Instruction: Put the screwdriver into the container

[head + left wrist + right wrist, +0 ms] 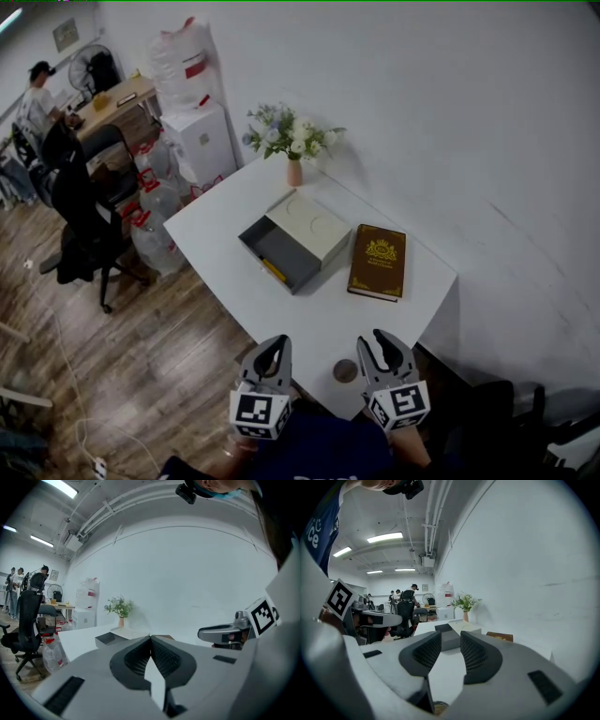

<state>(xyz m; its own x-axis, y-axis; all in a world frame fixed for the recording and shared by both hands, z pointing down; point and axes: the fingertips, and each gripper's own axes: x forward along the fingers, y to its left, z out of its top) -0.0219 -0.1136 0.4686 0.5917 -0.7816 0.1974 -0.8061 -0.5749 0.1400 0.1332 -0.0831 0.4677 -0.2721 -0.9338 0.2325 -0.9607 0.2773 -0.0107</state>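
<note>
The container is a grey open drawer (281, 253) pulled out of a cream box (310, 225) in the middle of the white table (216, 225). In the drawer's front part lies a yellow screwdriver (274, 271). Both grippers hover at the table's near edge, well short of the container. My left gripper (277, 346) has its jaw tips together with nothing between them, as the left gripper view confirms (150, 637). My right gripper (375, 341) stands open and empty, and its own view looks between the jaws (451, 640) toward the container (443, 628).
A brown book (378, 262) lies right of the box. A vase of flowers (293, 142) stands at the table's far corner. A small dark round object (345, 371) sits between the grippers. Left of the table are a black office chair (89, 216) and water bottles (155, 239).
</note>
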